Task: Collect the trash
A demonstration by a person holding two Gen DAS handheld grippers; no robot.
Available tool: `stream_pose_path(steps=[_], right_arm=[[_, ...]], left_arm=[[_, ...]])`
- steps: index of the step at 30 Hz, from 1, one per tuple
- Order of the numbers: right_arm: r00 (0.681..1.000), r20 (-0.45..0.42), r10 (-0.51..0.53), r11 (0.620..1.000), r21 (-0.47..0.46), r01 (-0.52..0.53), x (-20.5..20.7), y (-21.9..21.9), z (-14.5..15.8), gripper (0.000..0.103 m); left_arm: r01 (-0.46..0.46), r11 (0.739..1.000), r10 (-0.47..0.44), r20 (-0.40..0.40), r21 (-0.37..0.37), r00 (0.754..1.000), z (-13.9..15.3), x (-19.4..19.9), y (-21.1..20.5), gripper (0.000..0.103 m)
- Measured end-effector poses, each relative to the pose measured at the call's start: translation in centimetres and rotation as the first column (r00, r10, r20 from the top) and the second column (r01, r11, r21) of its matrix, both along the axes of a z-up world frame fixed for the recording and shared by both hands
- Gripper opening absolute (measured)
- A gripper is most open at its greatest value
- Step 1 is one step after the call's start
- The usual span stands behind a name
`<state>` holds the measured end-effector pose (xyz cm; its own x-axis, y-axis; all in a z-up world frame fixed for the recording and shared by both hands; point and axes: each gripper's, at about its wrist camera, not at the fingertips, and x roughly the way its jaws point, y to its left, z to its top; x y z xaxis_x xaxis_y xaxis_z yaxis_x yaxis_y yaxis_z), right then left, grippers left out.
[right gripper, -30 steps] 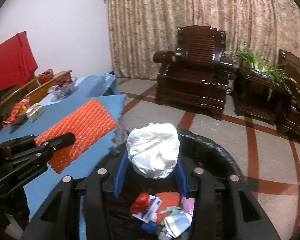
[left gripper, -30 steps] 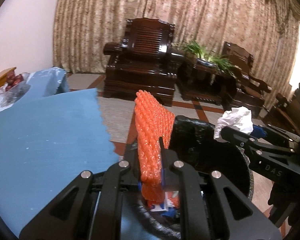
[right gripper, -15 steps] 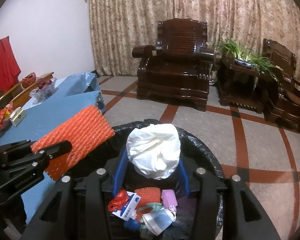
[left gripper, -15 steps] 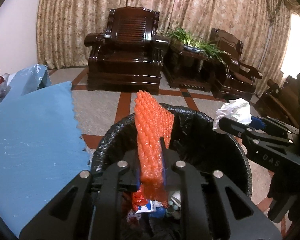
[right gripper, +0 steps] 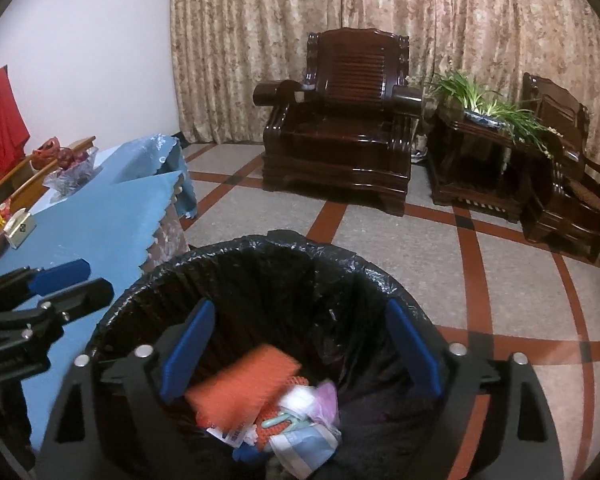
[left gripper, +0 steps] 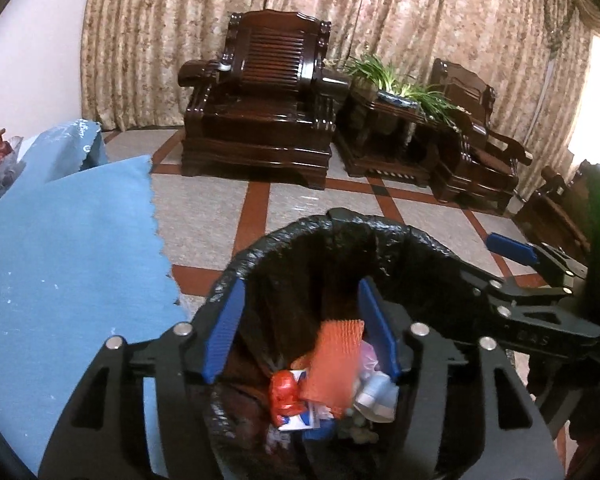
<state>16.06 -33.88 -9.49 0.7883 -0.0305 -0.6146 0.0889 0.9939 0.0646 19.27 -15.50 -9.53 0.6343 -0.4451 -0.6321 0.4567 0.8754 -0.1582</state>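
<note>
Just below both spread, empty grippers, left gripper point(left gripper: 300, 332) and right gripper point(right gripper: 300, 354), orange foam netting point(right gripper: 240, 388) lies in the black-lined bin point(right gripper: 236, 252): light, soft, squashy; pinch any edge. Beyond stands an armchair point(right gripper: 340, 120).

Looking down and forward from each wrist, close over the black-lined bin point(left gripper: 340, 240) point(right gripper: 260, 264), armchair point(left gripper: 260, 112) point(right gripper: 340, 120) far ahead. Left view from the bin's table side, catching the right gripper point(left gripper: 532, 268) off right; right view catching the left gripper point(right gripper: 68, 280) off left. Shared: bin, trash heap, armchair, curtain.
</note>
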Motion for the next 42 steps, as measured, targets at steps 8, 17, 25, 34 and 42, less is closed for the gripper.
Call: stream_pose_path(steps=[8, 17, 25, 34, 42], right_arm=[[1.000, 0.025, 0.009, 1.000, 0.026, -0.010, -1.4, 0.6, 1.7, 0.097], [0.998, 0.049, 0.037, 0.996, 0.076, -0.041, -4.7, 2.6, 4.5, 0.097], [0.996, 0.063, 0.057, 0.997, 0.051, -0.060, -8.0, 4.3, 6.8, 0.097], [0.994, 0.089, 0.070, 0.997, 0.038, -0.074, -10.6, 5.8, 9.1, 0.097], [0.990, 0.108, 0.089, 0.996, 0.022, -0.092, -11.5, 7.0, 10.1, 0.097]], left_arm=[[-0.054, 0.998, 0.053, 0.047, 0.031, 0.997, 1.9, -0.8, 2.2, 0.087], [-0.114, 0.992, 0.110, 0.071, 0.049, 0.991, 4.5, -3.2, 5.0, 0.093], [-0.159, 0.985, 0.153, 0.095, 0.060, 0.984, 6.4, -6.9, 6.8, 0.095], [-0.178, 0.982, 0.169, 0.143, 0.056, 0.975, 8.5, -10.5, 8.1, 0.095], [-0.203, 0.978, 0.191, 0.197, 0.042, 0.962, 10.3, -12.6, 8.8, 0.095]])
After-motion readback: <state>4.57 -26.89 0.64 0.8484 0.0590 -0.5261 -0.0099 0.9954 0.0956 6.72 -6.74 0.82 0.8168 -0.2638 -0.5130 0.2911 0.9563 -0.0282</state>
